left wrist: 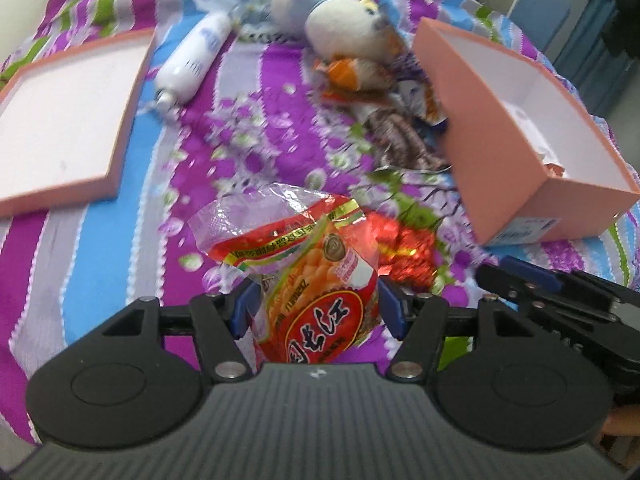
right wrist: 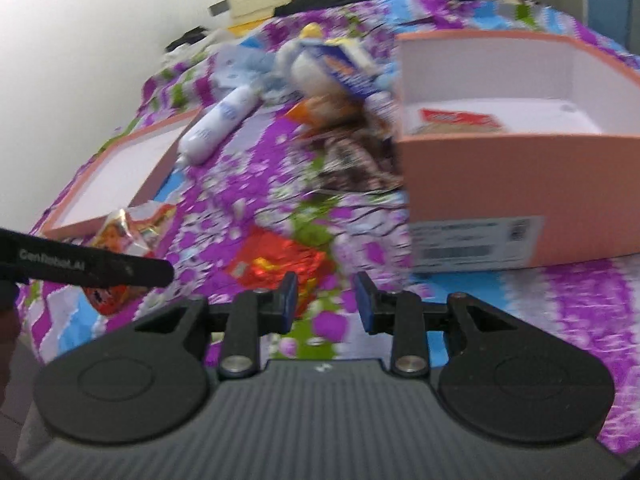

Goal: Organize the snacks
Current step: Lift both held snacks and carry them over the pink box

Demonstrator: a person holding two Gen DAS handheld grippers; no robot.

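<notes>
My left gripper has its jaws on either side of a red and yellow corn snack packet; I cannot tell whether the pads press it. The packet also shows in the right wrist view, behind the left gripper's finger. My right gripper is open and empty, just short of a shiny red foil packet, which also shows in the left wrist view. The open pink box stands right of it with one red packet inside. More snack packets lie beside the box.
All lies on a bed with a purple, blue and green floral cover. The pink box lid lies at the left. A white bottle and a plush toy lie at the back. The right gripper shows at the lower right.
</notes>
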